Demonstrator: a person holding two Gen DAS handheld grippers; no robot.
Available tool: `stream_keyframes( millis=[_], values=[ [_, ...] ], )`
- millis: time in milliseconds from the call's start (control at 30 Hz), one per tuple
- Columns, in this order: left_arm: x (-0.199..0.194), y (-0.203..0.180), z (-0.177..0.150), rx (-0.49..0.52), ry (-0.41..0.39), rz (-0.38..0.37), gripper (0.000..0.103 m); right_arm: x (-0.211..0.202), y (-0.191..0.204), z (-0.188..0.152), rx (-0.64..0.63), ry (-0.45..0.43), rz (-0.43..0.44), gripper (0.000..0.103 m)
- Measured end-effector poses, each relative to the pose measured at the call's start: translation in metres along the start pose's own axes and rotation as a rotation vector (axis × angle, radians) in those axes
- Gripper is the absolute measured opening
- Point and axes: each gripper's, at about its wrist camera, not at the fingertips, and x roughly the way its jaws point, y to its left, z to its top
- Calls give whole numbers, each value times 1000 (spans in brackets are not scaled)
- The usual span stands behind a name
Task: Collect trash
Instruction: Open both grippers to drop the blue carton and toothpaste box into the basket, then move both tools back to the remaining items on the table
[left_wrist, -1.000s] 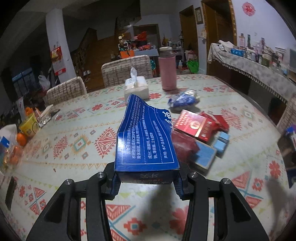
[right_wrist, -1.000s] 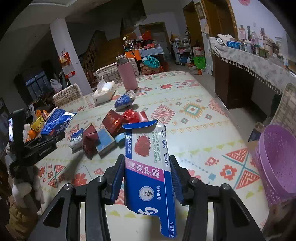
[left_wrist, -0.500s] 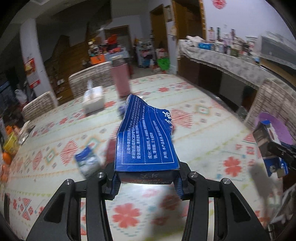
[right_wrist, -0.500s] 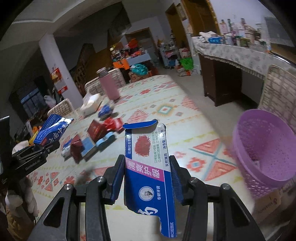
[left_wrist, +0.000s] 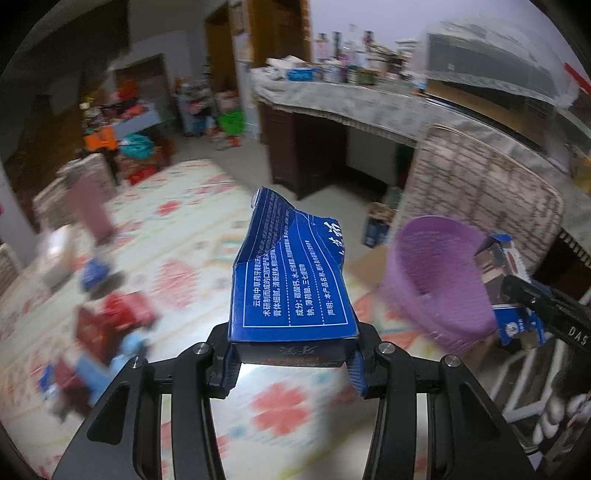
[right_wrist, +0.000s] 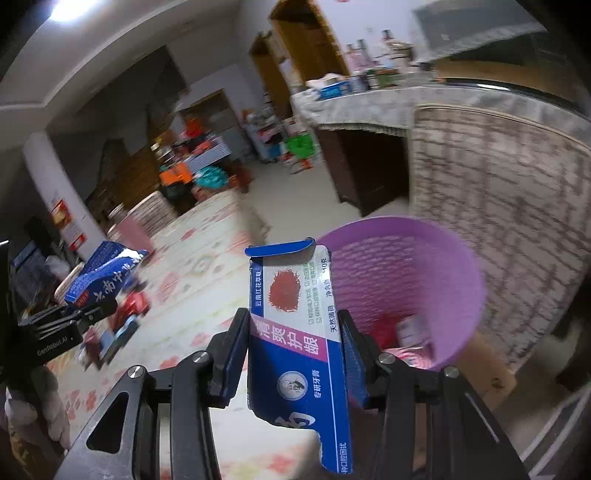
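Toothpaste boxes (left_wrist: 291, 273) beside purple basket (left_wrist: 436, 280)

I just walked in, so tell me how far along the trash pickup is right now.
Done: some wrappers already lie inside the purple basket. In hand: the left tongs grip a torn blue carton, and the right tongs grip another toothpaste carton piece beside the basket. Left: red and blue packets on the patterned table.

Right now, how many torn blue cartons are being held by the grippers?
2. One blue carton is clamped in the left gripper over the table; the other carton is in the right gripper, beside the purple basket.
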Motion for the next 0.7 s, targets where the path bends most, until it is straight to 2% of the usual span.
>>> stream_keyframes(
  millis=[167,300,367,400,433,500,633,700],
  values=[
    [37,-52,30,36,50,-106,45,3,-31,17,44,-13,-26,51],
    [54,-79,49,57,65,-161,45,9,-45,32,57,-21,-39,51],
    [60,-87,55,62,74,-193,51,15,-50,40,66,-24,-41,53],
    [61,-89,57,61,77,-203,61,17,-53,41,73,-24,-46,53],
    [61,-89,57,55,72,-205,68,20,-57,44,92,-25,-52,58],
    [57,-87,54,49,59,-206,74,23,-61,45,116,-29,-49,63],
    [49,-77,40,54,63,-192,76,27,-59,41,121,-25,-46,67],
    [44,-69,32,45,61,-185,80,31,-55,37,118,-10,-38,67]
  ],
)
